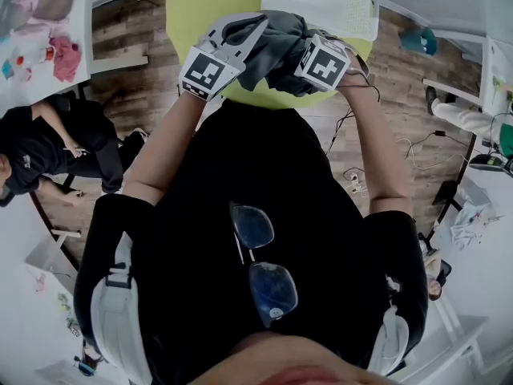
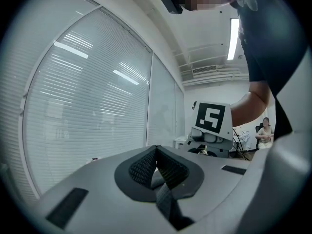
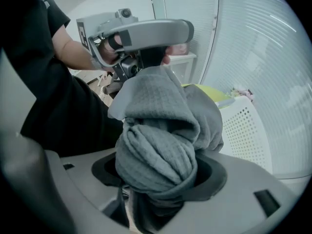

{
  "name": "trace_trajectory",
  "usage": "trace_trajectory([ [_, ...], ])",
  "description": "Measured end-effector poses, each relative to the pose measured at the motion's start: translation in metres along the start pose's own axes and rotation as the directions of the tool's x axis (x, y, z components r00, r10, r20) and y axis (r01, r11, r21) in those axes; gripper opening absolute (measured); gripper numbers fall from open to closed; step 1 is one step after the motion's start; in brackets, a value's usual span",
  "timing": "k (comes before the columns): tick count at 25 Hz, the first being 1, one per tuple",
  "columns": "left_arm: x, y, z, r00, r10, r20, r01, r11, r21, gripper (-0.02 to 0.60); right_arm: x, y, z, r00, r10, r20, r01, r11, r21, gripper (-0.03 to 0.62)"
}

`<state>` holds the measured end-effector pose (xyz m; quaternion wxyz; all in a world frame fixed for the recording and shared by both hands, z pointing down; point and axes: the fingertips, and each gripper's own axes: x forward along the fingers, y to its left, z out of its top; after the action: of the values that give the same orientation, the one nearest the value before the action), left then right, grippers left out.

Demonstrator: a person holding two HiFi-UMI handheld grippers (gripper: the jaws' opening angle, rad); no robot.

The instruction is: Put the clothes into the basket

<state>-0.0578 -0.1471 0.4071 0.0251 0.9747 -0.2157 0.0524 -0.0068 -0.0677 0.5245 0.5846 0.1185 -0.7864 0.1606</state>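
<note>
A grey knit garment (image 1: pixel 276 50) hangs bunched between my two grippers, held up in front of the person's chest over the yellow-green round table (image 1: pixel 204 6). My left gripper (image 1: pixel 252 32) is shut on an edge of it; in the left gripper view a thin strip of grey cloth (image 2: pixel 160 182) runs between the closed pads. My right gripper (image 1: pixel 303 54) is shut on a thick wad of the garment (image 3: pixel 161 135), which fills its jaws. The white perforated basket (image 1: pixel 321 2) stands on the table just beyond the grippers, and it also shows in the right gripper view (image 3: pixel 246 130).
A seated person in black (image 1: pixel 48 147) is at the left. A white table with pink clothes (image 1: pixel 64 58) stands at the far left. Cables (image 1: pixel 353 175) lie on the wood floor at the right. A window with blinds (image 2: pixel 87 106) is beside the table.
</note>
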Motion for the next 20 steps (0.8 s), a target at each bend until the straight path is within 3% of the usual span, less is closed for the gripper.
trace_trajectory([
  [10,0.034,0.002,0.056,0.998,0.033,0.055,-0.036,0.998,0.043,0.009,-0.087,-0.063,-0.019,0.994,-0.110,0.006,0.110,0.991,-0.071,0.337],
  [20,0.068,0.015,0.087,0.994,0.076,0.074,-0.081,0.994,0.069,0.009,-0.132,-0.120,-0.025,0.978,-0.202,-0.043,0.189,0.960,-0.208,0.337],
])
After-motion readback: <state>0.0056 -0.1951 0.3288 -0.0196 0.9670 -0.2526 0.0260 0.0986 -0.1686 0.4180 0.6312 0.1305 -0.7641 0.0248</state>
